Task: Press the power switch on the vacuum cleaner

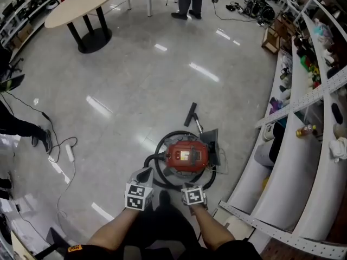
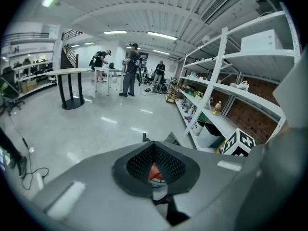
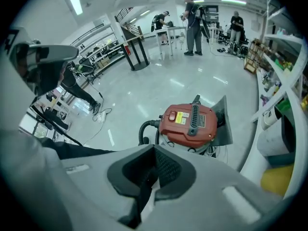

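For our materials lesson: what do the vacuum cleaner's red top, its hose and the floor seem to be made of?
Red top: likely moulded plastic, smooth sheen.
Hose: black, bends in a loop, probably flexible plastic or rubber.
Floor: hard, polished, bright reflections; material unclear.

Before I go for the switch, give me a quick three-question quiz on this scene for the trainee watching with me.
1. True or false: the right gripper is touching the red vacuum cleaner.
2. The nearest shelves stand on the person's: A) left, B) right, C) neither side.
3. What does the left gripper hold?
Key: 1. False; it hangs short of the vacuum cleaner. 2. B. 3. Nothing; its fingers are together and empty.
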`<state>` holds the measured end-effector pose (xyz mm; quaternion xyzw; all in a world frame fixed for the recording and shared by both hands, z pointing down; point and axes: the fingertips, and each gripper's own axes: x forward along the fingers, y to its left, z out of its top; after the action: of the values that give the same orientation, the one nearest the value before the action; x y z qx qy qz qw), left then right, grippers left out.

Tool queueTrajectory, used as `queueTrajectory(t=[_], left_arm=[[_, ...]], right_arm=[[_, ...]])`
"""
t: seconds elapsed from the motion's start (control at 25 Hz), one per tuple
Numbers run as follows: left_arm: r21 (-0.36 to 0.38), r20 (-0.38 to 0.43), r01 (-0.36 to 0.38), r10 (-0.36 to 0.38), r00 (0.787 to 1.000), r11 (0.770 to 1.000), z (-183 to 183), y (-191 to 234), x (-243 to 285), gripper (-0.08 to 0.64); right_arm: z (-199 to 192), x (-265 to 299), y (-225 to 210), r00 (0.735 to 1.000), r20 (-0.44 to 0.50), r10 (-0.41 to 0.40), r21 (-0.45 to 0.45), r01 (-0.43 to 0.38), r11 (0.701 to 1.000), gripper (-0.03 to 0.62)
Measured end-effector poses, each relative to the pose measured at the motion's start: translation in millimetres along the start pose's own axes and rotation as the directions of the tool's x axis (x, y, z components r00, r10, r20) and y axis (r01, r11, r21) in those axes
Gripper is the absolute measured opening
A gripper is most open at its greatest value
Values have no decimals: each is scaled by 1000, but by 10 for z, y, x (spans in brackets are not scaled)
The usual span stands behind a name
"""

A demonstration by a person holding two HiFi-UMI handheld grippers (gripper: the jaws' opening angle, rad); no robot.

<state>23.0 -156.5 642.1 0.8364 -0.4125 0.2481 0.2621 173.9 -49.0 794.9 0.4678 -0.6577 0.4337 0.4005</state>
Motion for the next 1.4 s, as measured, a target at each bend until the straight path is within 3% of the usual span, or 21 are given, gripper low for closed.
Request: queueTrajectory(t=[0.28,0.6,0.76,0.92,1.0,1.24,1.4], left_arm=[[-16,3,-94,94,996,995,-109,83,-406,14],[-4,-1,-123,123,992,992,-278,24,-718,14],[3,-11,-125,125,992,992,-383,52,-859,14],[17,-16,-119,119,993,993,-536,25,-914,14],[23,-10,-116,116,993,993,-608,36,-955,14],[9,17,-107,107,994,994,-828,256,-1369,14],[-5,68,-102,102,993,995,-872,396,-1843,14]], right_arm=[[-162,-142,27,999,-15,29,-16,-29,999,-8],[-489,-65,-22,998,-68,12,4,-12,1000,-8],[-598,-38,274,994,-62,92,65,-88,994,-8],[-700,-46,369,996,-37,76,73,-73,995,-8],[-721,-78,340,999,-29,15,55,-14,998,-8],[-467,-438,761,994,99,-51,102,41,994,-8],[-209,-963,1245,968,245,-62,106,37,994,-8]])
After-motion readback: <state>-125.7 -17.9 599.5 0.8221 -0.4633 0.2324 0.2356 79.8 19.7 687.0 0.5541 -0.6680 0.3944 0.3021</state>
